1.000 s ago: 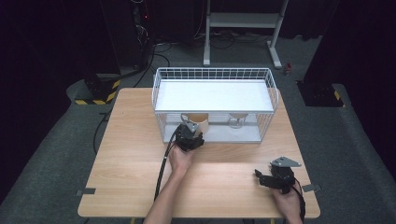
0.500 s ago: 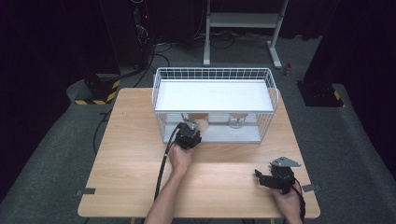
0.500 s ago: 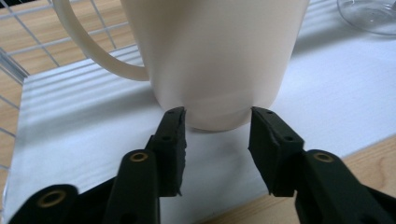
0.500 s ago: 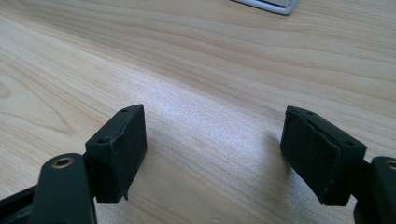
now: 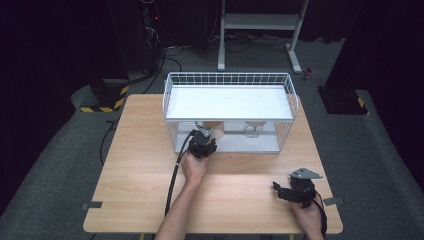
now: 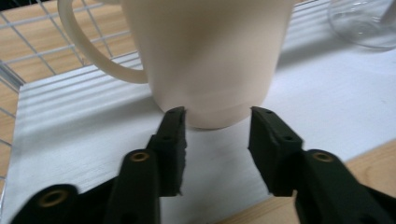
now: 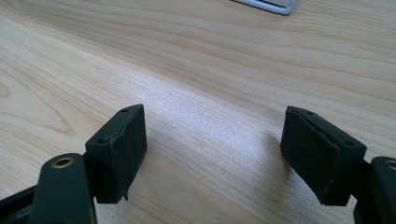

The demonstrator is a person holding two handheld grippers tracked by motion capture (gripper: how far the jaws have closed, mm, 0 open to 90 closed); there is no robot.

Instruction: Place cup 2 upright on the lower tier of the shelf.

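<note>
A cream mug point(image 6: 210, 56) with a handle on its left stands on the white lower shelf of a wire rack point(image 5: 227, 80); from above the mug point(image 5: 216, 129) shows under the rack's top panel. My left gripper point(image 5: 202, 142) reaches into the rack's open front. In the left gripper view the left gripper point(image 6: 217, 112) has its black jaws closed against both sides of the mug's base. My right gripper point(image 5: 280, 190) rests low over the table's front right. In its own view the right gripper point(image 7: 215, 126) stands open above bare wood.
A clear glass point(image 5: 254, 129) stands on the same shelf to the right of the mug, and the glass point(image 6: 364, 23) shows at the top right corner. The wooden table point(image 5: 140, 175) is bare in front of the rack. Dark floor, cables and a stand lie beyond.
</note>
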